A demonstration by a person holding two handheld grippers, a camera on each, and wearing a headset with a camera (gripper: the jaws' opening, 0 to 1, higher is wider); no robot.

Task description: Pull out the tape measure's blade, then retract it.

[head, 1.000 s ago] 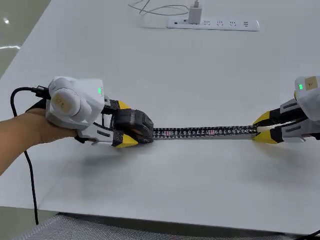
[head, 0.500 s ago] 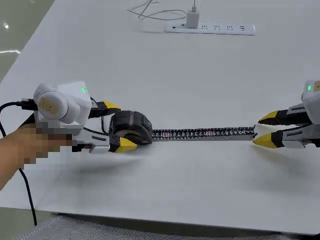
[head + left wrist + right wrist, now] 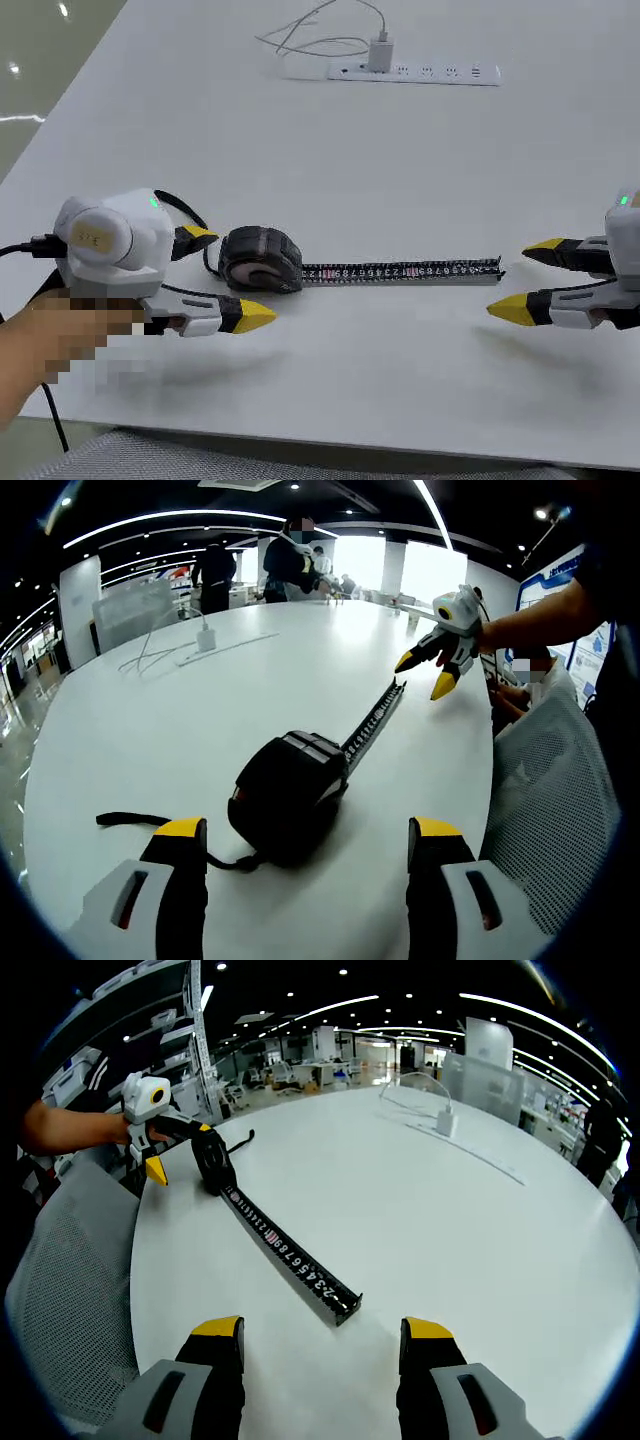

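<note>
left gripper (image 3: 238, 274) released tape measure (image 3: 262, 260), jaws apart | right gripper (image 3: 508, 280) off blade (image 3: 400, 271), apart, body cropped

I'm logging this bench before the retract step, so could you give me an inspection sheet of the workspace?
Surface: white table, smooth.
Job's things: tape measure lying on the table, blade pulled out flat.
Clutter: power strip with a charger, far side.
Grippers: left gripper open, jaws either side of the tape measure; right gripper open, just off the blade's tip.
Cables: white cable by the strip; black cable at the left gripper.
Surroundings: mesh chair; people beyond the table.
</note>
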